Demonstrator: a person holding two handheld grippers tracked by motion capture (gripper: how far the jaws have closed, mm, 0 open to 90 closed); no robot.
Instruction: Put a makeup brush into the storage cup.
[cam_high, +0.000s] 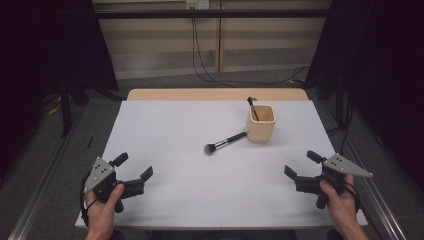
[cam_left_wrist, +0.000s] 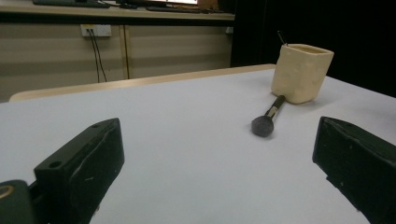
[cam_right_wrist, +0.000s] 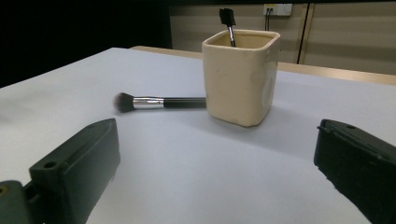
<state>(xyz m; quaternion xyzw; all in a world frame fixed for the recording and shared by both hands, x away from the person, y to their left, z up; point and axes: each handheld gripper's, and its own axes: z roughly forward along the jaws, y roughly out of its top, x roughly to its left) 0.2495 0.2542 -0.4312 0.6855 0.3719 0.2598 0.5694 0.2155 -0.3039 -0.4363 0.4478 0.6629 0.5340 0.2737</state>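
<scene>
Two grippers rest near the desk's (cam_high: 165, 130) near corners, the left gripper (cam_high: 135, 172) and right gripper (cam_high: 299, 167) both with jaws spread apart, gripping nothing. Toward the far right edge stands a cream cup (cam_high: 260, 123) with a thin brush (cam_right_wrist: 228, 23) inside; a makeup brush (cam_high: 225, 142) lies just beside it, handle end at its base.

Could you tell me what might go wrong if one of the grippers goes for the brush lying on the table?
The makeup brush lies flat with its handle end at the cup, so a grab near that end could nudge or tip the cup, which already holds a thin tool. Open jaws on the right gripper may also scrape the table or roll the round handle away.
</scene>
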